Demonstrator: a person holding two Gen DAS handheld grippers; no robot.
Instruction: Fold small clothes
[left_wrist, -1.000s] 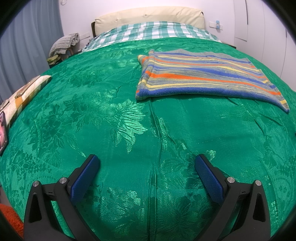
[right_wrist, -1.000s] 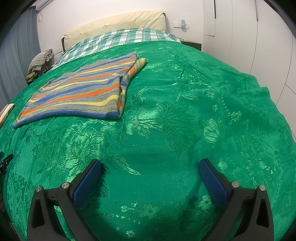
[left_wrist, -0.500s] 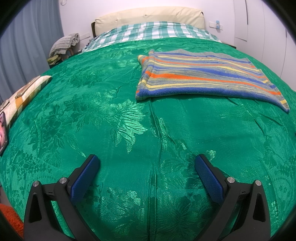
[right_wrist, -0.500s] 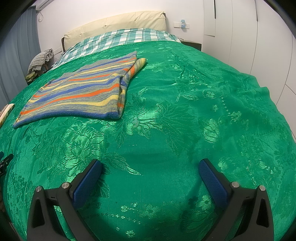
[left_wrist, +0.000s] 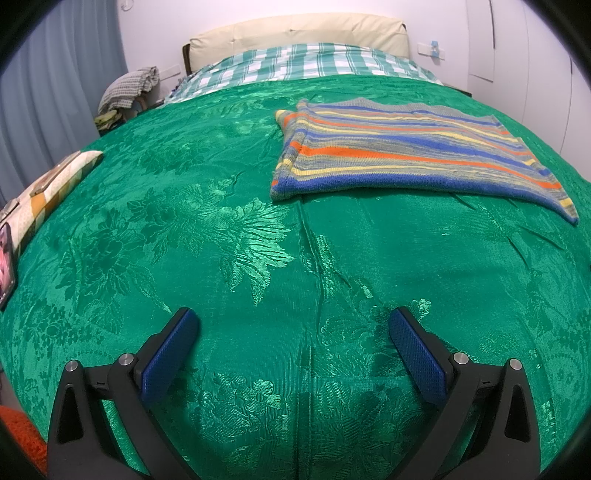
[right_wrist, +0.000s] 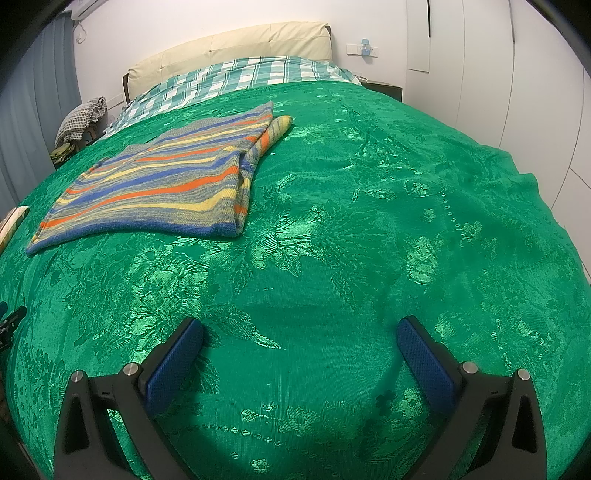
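Note:
A striped knit garment (left_wrist: 406, 155) in blue, orange, yellow and grey lies folded flat on the green bedspread (left_wrist: 221, 240). In the left wrist view it is at the upper right; in the right wrist view the garment (right_wrist: 159, 192) is at the upper left. My left gripper (left_wrist: 293, 325) is open and empty, low over the bedspread, well short of the garment. My right gripper (right_wrist: 299, 334) is open and empty too, over bare bedspread (right_wrist: 369, 221) to the right of the garment.
A checked pillow area (left_wrist: 303, 62) and cream headboard (left_wrist: 295, 33) are at the far end. A pale cushion (left_wrist: 48, 188) and a phone (left_wrist: 5, 262) lie at the left bed edge. Clothes (left_wrist: 129, 86) are piled beyond the bed's left side. White cupboards (right_wrist: 480, 55) stand right.

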